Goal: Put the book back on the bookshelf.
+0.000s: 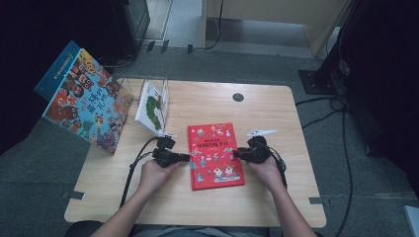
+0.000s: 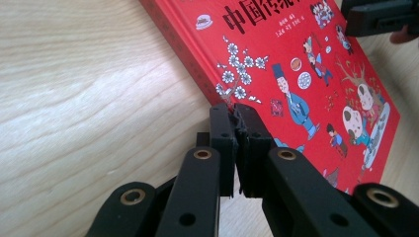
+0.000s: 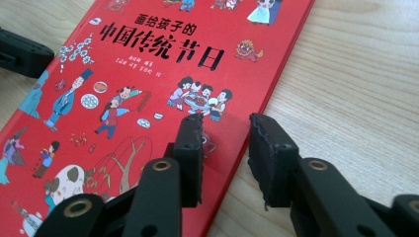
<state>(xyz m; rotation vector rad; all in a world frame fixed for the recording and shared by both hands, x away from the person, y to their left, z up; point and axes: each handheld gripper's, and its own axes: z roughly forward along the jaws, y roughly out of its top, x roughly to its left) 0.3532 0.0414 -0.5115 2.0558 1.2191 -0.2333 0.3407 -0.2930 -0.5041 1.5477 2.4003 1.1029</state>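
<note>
- The red book (image 1: 215, 156) lay flat at the table's (image 1: 291, 197) centre, front cover up, between your two hands, placed so both tools could reach its long edges.
- Your left gripper (image 1: 184, 157) sat at the book's nine o'clock edge, jaws pressed together with nothing between them, the tips at the spine.
- Your right gripper (image 1: 236, 153) sat at three o'clock, jaws spread astride the book's edge, gripping nothing.
- The high view alone showed the book rack (image 1: 154, 106) at eleven o'clock; the right gripper view gave the cover's title.
</note>
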